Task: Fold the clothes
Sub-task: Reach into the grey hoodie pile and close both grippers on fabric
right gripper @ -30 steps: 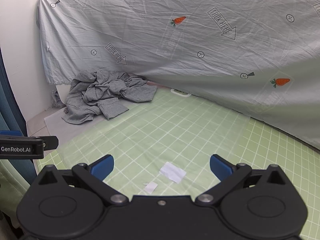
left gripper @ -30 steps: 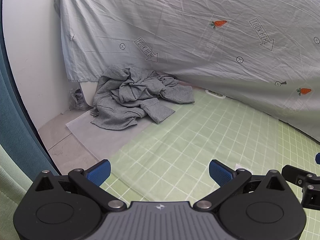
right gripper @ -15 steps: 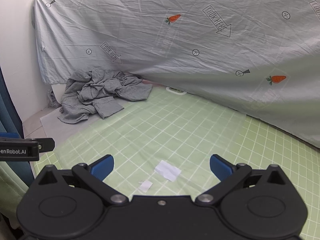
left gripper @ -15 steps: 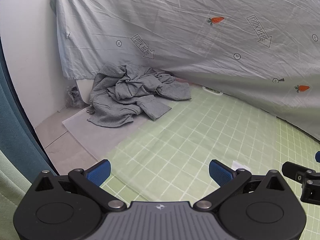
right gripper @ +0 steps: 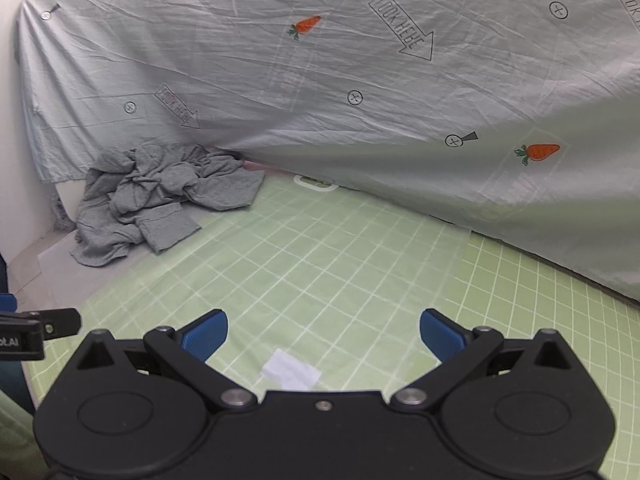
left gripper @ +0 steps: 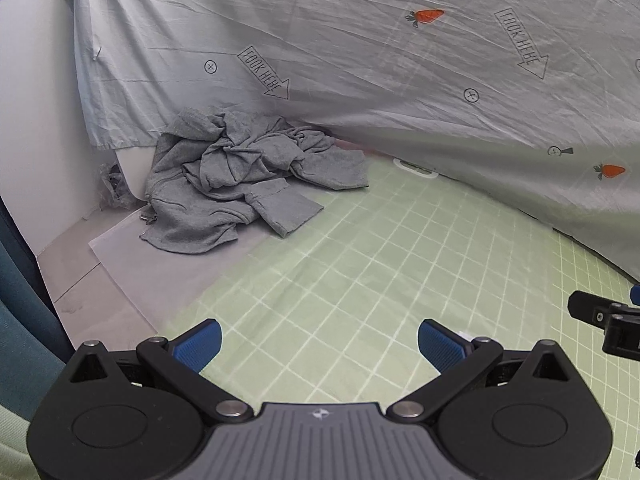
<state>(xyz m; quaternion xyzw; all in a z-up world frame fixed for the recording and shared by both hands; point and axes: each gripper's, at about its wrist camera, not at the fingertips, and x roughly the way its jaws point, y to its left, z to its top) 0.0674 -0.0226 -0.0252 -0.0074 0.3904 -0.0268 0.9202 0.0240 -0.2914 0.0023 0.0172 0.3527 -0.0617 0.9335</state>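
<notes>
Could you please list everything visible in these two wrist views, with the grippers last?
Garment: one, grey, crumpled in a heap at the far left, partly on the mat, against the hanging sheet.
Grid mat: one, light green with white lines, covering the work surface.
Hanging sheet: one, pale grey-blue with carrots and arrows, draped behind the mat.
Paper scrap: one, white, on the mat between the right gripper's fingers.
Curtain: one, teal, at the left edge.
Left gripper: one, black with blue pads, open, empty.
Right gripper: one, black with blue pads, open, empty.

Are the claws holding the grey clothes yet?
No. Both the left claw and right claw are open and empty; the grey clothes lie crumpled far ahead.
</notes>
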